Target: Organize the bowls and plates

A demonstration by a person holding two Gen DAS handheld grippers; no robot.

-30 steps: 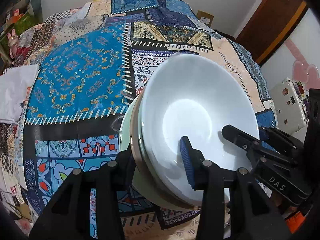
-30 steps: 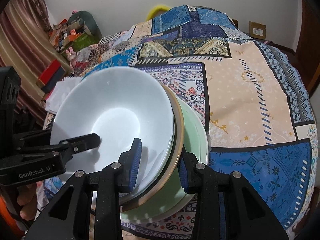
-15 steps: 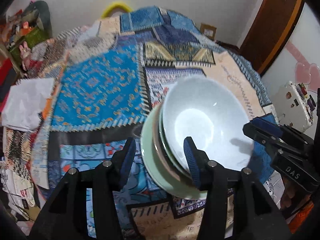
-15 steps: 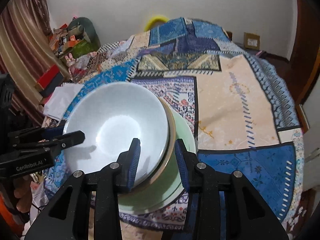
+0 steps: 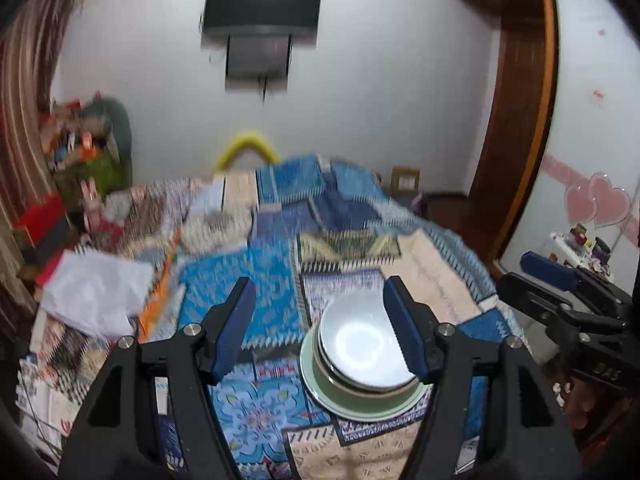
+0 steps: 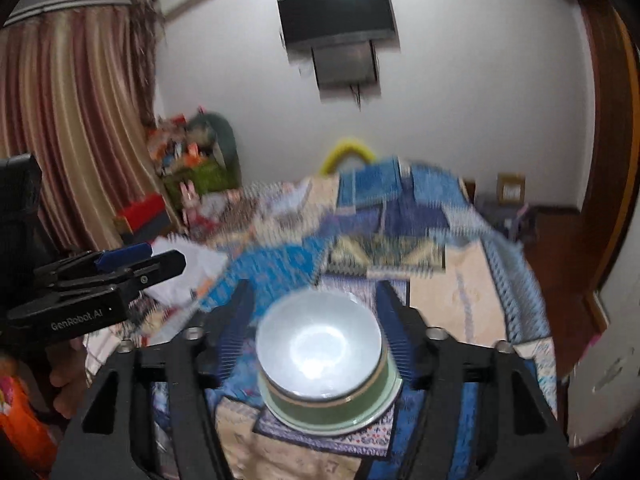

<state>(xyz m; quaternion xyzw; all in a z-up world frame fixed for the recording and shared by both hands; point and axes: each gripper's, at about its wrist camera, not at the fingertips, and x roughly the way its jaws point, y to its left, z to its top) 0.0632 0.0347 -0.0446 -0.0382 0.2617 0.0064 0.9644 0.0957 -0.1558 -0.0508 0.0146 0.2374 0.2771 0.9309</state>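
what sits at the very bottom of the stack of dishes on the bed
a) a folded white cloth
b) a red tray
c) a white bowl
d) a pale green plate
d: the pale green plate lies flat on the patchwork bedspread with its rim showing all round, and the white bowl is the topmost piece, nested above it.

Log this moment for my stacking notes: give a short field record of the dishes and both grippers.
stack: white bowl nested on top, green plate at the bottom
rests on: patchwork cloth
left gripper: open, fingers just widened, nothing between them
right gripper: open, fingers just widened, clear of the stack
image: blurred
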